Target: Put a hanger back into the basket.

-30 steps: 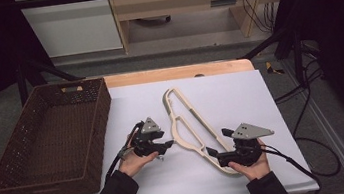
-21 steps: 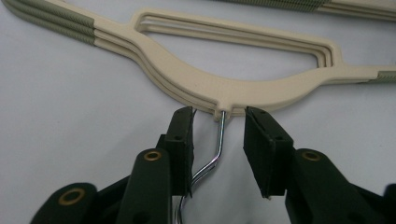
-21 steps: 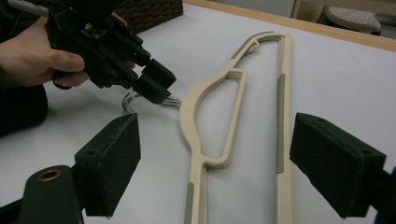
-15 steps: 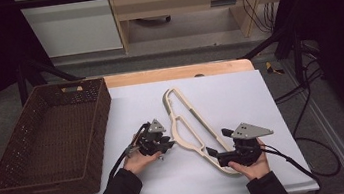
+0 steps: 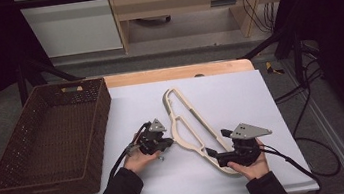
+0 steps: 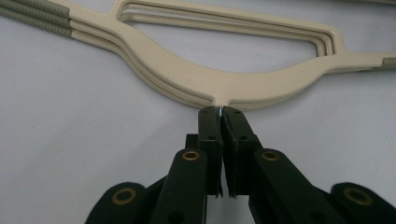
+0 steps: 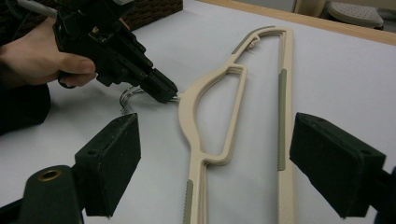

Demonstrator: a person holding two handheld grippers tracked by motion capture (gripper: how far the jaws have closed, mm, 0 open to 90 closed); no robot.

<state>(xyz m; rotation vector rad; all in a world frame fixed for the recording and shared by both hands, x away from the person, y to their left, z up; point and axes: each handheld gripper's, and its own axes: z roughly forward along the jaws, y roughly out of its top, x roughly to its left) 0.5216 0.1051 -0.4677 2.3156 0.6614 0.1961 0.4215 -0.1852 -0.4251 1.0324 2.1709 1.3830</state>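
A stack of cream plastic hangers [image 5: 191, 124] lies flat on the white table top, its metal hook [image 7: 128, 95] pointing towards the left hand. My left gripper [image 5: 168, 142] has just been closing and is now shut on the hook's wire stem, right at the hangers' neck [image 6: 219, 95]; a sliver of metal shows between the pads [image 6: 208, 126]. My right gripper [image 5: 219, 146] is held at the hangers' near end with its jaws wide open. The hangers' arms [image 7: 233, 93] run between those jaws, and neither pad [image 7: 109, 163] touches them.
A dark brown wicker basket [image 5: 103, 103] stands at the table's left side. White sheet [image 5: 239, 88] stretches to the right of the hangers. Cables trail from both grippers towards the front edge.
The left gripper has slid right to the hangers' neck and closed its jaws on the hook's stem. The right gripper and the hangers have kept still.
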